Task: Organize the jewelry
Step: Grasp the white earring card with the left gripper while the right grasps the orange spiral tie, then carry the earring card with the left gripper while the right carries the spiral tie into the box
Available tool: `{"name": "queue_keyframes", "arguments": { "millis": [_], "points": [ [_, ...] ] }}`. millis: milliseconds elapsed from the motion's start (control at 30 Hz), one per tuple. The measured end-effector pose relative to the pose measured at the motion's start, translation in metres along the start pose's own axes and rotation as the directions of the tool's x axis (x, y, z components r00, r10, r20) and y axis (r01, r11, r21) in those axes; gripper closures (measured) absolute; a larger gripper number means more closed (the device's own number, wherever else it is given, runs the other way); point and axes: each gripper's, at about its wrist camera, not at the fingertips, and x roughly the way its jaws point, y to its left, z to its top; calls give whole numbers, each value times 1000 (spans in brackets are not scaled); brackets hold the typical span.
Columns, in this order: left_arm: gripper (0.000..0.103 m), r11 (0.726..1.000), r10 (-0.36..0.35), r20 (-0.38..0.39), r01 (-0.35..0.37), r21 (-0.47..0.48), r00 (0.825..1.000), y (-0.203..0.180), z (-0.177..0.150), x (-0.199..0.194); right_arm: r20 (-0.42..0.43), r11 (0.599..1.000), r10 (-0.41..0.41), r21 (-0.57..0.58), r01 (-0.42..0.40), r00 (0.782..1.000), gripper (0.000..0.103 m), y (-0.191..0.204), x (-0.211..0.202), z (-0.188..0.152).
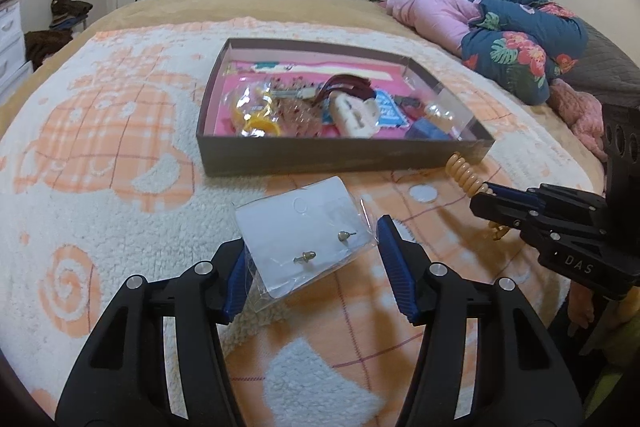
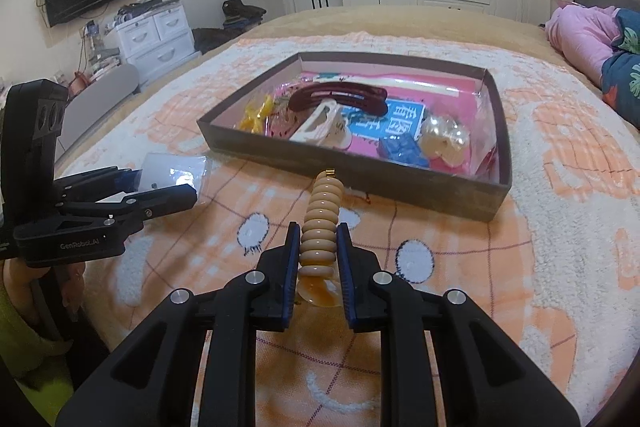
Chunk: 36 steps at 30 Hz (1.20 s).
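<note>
The bracelet's (image 2: pixel 320 223) lower end is hidden between the right tongs (image 2: pixel 319 259); the box's (image 2: pixel 400 193) smaller contents blur together.

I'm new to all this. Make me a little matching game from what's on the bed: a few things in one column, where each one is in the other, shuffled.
Things:
1. beige bead string
2. earring card in clear sleeve
3. dark red hair clip
4. pink and floral quilt

Places:
A. inside the brown box
B. between the left claw fingers
C. pinched in the right claw
D. bunched at the far side of the bed

Pairs: 1-C, 2-B, 3-A, 4-D
</note>
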Motion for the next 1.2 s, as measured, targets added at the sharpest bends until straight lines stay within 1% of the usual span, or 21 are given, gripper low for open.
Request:
{"name": "queue_keyframes", "arguments": {
  "millis": [333,600,767,967,1200],
  "points": [
    [54,999,-40,27,40,12,999,-12,17,1,39,1000,-25,5,25,999,85,-8,-8,10],
    [54,998,-60,43,59,30,997,-21,37,12,66,997,-57,48,53,996,85,-29,-12,20],
    [54,998,-63,56,61,32,996,-22,52,21,86,994,-85,68,80,993,85,-46,-11,32],
    [54,998,-64,62,63,26,996,-20,71,34,86,989,-118,99,110,989,85,-64,-1,45],
    [54,999,-42,64,42,6,997,-11,87,51,90,987,-135,95,127,987,85,-74,14,63]
  ]
}}
